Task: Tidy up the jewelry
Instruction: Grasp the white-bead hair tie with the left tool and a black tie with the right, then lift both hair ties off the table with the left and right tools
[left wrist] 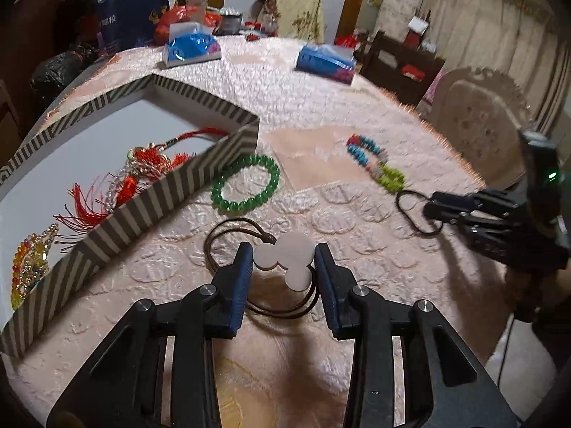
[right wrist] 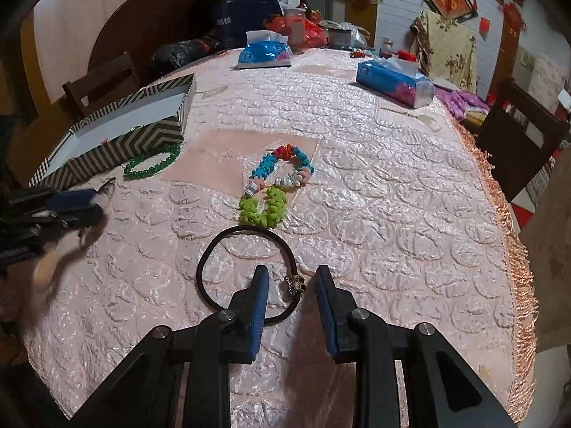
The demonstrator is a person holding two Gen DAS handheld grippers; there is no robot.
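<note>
My left gripper [left wrist: 283, 262] is open around a white three-disc pendant [left wrist: 285, 255] on a brown cord [left wrist: 228, 235] lying on the tablecloth; whether the pads touch it I cannot tell. My right gripper [right wrist: 291, 280] is open around the small metal charm [right wrist: 295, 282] of a black hair band [right wrist: 228, 242] on the cloth. A green bead bracelet [left wrist: 246, 183] lies beside the striped box [left wrist: 150, 196], which holds red tassel ornaments [left wrist: 135, 174] and a beaded piece [left wrist: 30, 267]. A blue, pink and lime bead strand [right wrist: 274, 185] lies mid-table.
Two blue tissue packs [right wrist: 264, 53] [right wrist: 392, 80] sit at the far side of the pink tablecloth [right wrist: 392, 214]. Bags and clutter crowd the far edge. Dark chairs [right wrist: 521, 135] stand around the table. The fringed table edge [right wrist: 517, 267] runs along the right.
</note>
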